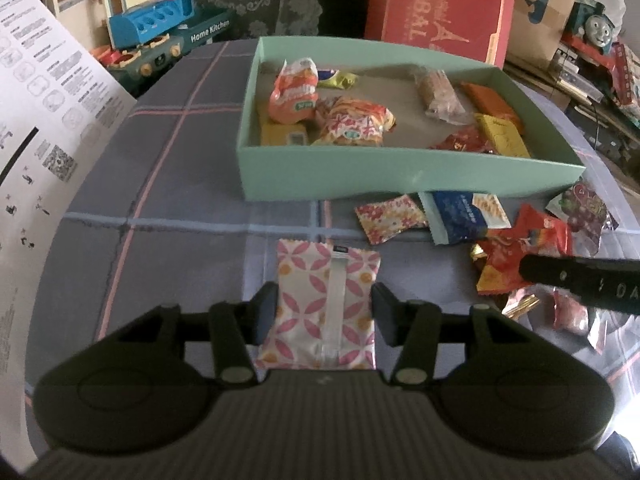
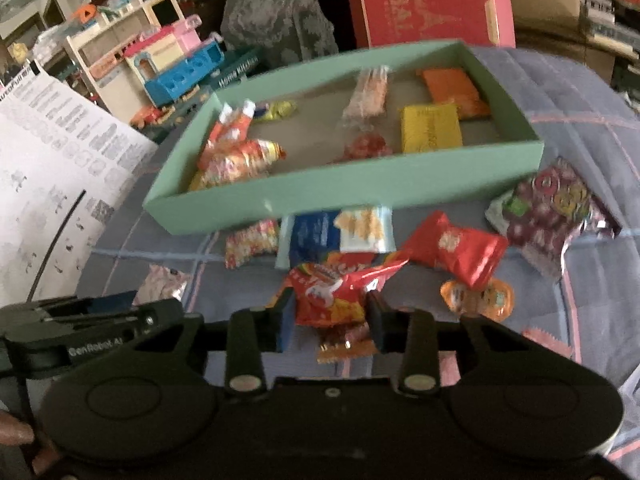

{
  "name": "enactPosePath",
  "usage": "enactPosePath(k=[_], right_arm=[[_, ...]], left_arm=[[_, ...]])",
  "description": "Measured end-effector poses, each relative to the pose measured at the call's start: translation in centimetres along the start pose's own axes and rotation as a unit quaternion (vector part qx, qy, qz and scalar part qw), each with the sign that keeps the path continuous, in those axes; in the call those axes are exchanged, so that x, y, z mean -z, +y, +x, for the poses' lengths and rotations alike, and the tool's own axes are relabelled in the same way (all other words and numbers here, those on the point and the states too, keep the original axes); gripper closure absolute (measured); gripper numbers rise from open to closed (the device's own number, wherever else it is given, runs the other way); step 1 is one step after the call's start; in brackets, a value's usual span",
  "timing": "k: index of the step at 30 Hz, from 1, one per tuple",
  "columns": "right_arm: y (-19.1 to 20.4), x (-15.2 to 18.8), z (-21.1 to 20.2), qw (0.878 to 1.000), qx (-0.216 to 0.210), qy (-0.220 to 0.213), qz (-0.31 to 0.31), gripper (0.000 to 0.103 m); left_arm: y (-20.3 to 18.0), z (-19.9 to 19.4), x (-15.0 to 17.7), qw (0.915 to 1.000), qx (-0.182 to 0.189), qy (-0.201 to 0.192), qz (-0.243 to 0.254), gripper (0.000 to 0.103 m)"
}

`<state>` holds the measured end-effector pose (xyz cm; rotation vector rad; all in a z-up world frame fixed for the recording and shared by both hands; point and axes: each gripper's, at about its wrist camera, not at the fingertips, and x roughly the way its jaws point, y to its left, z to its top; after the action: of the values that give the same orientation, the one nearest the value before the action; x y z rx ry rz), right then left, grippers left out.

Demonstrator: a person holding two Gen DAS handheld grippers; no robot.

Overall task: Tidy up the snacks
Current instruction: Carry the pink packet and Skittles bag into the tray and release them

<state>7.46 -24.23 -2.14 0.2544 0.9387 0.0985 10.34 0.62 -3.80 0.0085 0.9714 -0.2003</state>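
A mint green box [image 1: 400, 172] on the plaid cloth holds several snack packets; it also shows in the right wrist view [image 2: 340, 188]. My left gripper [image 1: 324, 312] is shut on a pink and white patterned packet [image 1: 320, 304], its pads pressing both sides. My right gripper [image 2: 330, 320] is shut on a red and yellow snack packet [image 2: 336, 292], held in front of the box. Loose packets lie before the box: a floral one [image 1: 390, 218], a blue one [image 1: 460, 216], a red one [image 2: 456, 252], a purple one [image 2: 548, 216] and an orange one [image 2: 478, 300].
A printed paper sheet [image 1: 36, 120] stands at the left. A red box [image 1: 440, 4], a toy kitchen [image 1: 160, 28] and a toy train [image 1: 596, 28] sit behind the table. The right gripper's body [image 1: 580, 284] reaches in at the right of the left wrist view.
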Motion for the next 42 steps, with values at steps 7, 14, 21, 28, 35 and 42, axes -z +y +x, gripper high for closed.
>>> enactPosePath(k=[7, 14, 21, 28, 35, 42], right_arm=[[-0.9, 1.3, 0.4, 0.999, 0.008, 0.032, -0.002, 0.048], [-1.1, 0.0, -0.9, 1.0, 0.015, 0.004, -0.018, 0.019], [-0.5, 0.2, 0.9, 0.997, 0.019, 0.058, 0.045, 0.019], [1.4, -0.7, 3.4, 0.997, 0.044, 0.03, 0.048, 0.027], [1.8, 0.2, 3.9, 0.998, 0.063, 0.018, 0.003, 0.051], [0.2, -0.6, 1.4, 0.999, 0.033, 0.009, 0.013, 0.053]], left_arm=[[0.4, 0.1, 0.6, 0.9999, 0.002, 0.009, -0.004, 0.053], [0.9, 0.2, 0.6, 0.9998, 0.006, 0.01, -0.015, 0.053], [2.1, 0.5, 0.6, 0.9992, 0.009, 0.014, -0.035, 0.053], [3.4, 0.1, 1.0, 0.9984, 0.008, 0.009, -0.055, 0.053], [4.1, -0.2, 1.0, 0.9981, 0.01, 0.006, -0.061, 0.053], [3.0, -0.8, -0.2, 0.9985, 0.025, -0.004, -0.049, 0.053]])
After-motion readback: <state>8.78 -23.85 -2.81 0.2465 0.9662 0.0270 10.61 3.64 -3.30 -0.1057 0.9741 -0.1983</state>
